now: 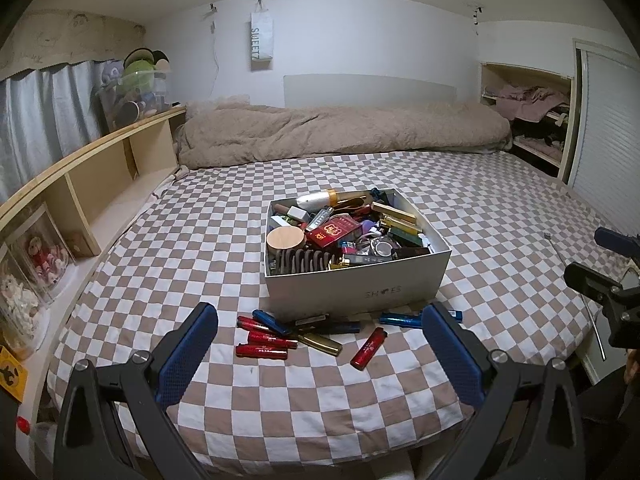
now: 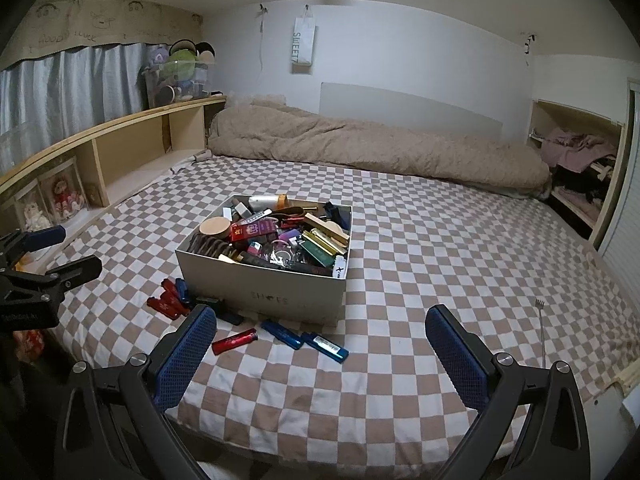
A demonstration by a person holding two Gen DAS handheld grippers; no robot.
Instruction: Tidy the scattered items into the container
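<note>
A grey shoe box (image 1: 352,284) (image 2: 260,284) full of small items stands on the checked bedspread. Several lighters lie scattered in front of it: red ones (image 1: 262,344) at the left, a single red one (image 1: 369,348) (image 2: 234,342), blue ones (image 1: 400,320) (image 2: 324,346) and a gold one (image 1: 322,343). My left gripper (image 1: 320,344) hovers open just short of the lighters, holding nothing. My right gripper (image 2: 320,344) is open and empty too, near the blue lighters. Each gripper shows at the edge of the other's view.
A rolled beige blanket (image 1: 340,132) lies along the far side of the bed. A wooden shelf (image 1: 92,184) with dolls runs along the left. A thin metal back scratcher (image 2: 541,332) lies on the bedspread at right. An open closet (image 1: 528,120) is at the far right.
</note>
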